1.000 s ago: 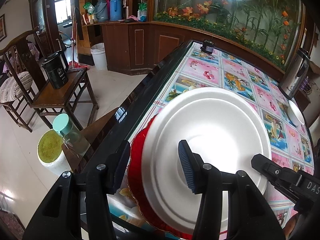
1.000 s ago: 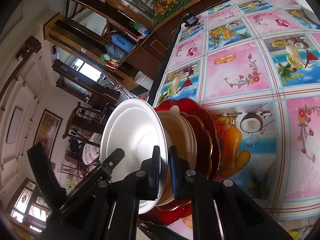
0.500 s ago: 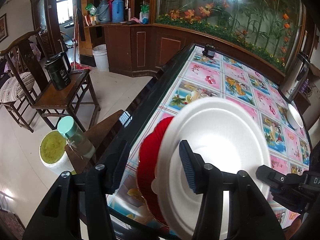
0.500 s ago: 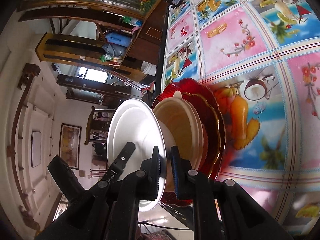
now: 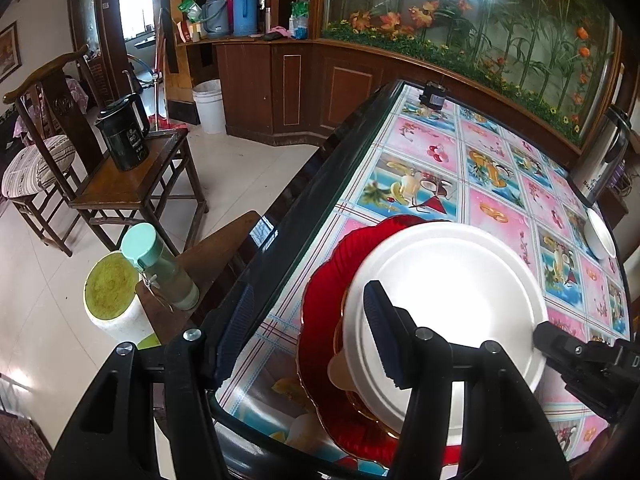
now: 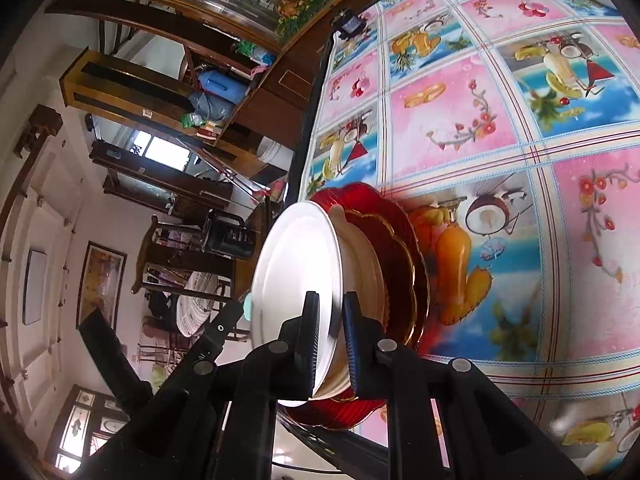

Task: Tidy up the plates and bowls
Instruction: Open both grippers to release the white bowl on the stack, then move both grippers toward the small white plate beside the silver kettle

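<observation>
Left gripper (image 5: 308, 328): matte black plastic frame, 2 fingers w/ dark-blue ribbed pads (image 5: 380, 336), silver screw heads at pivots. Right gripper (image 6: 331, 340): same build; white lettering on its side, illegible.

Bright daylight from a window (image 5: 136, 20), glare on white plate (image 5: 452, 288), fisheye bending, dark vignetted corners

Beyond the stack of plates (image 5: 420, 312) the surface (image 5: 492, 184) lies bare across its middle. A steel kettle (image 5: 602, 156) and a small white bowl (image 5: 599, 232) (both at the far right edge) narrow that side; a wooden stool (image 5: 224, 248) with a bottle (image 5: 160, 268) stands just beside the left edge.
</observation>
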Demonstrator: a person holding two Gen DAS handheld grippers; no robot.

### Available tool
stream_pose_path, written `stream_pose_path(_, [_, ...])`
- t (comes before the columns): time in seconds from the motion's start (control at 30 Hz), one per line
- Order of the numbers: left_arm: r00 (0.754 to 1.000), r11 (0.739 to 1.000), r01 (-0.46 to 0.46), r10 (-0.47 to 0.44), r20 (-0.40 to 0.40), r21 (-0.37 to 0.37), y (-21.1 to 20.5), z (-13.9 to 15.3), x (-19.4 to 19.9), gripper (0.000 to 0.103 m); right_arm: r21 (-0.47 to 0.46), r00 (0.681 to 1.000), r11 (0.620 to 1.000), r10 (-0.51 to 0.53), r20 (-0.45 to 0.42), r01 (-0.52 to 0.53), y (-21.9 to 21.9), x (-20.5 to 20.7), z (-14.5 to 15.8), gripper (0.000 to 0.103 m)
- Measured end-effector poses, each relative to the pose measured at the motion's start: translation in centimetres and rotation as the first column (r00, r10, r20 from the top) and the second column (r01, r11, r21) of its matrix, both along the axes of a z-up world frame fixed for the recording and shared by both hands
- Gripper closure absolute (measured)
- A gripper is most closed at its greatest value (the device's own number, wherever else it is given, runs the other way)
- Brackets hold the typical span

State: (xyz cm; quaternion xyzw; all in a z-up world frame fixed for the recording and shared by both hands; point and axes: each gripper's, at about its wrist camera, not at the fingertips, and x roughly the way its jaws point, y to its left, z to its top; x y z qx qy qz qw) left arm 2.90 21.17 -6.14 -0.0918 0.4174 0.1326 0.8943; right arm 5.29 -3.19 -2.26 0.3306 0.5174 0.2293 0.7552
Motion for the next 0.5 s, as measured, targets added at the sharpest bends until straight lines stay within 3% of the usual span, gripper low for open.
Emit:
stream_pose_path(0.3, [1.0, 0.999, 0.014, -0.015, 0.009, 0.035, -0.9, 0.5, -0.1, 0.047, 0.012, 1.0, 1.0, -0.009, 0.021, 0.009, -1.1, 0.0, 0.2, 0.087])
stream_pose_path(0.5, [1.0, 0.998, 0.019, -0.019, 0.012, 0.056, -1.8, 0.8, -0.3, 0.047, 0.036, 0.997, 0.999, -0.033, 0.063, 0.031, -2.7, -0.1, 1.2, 0.074])
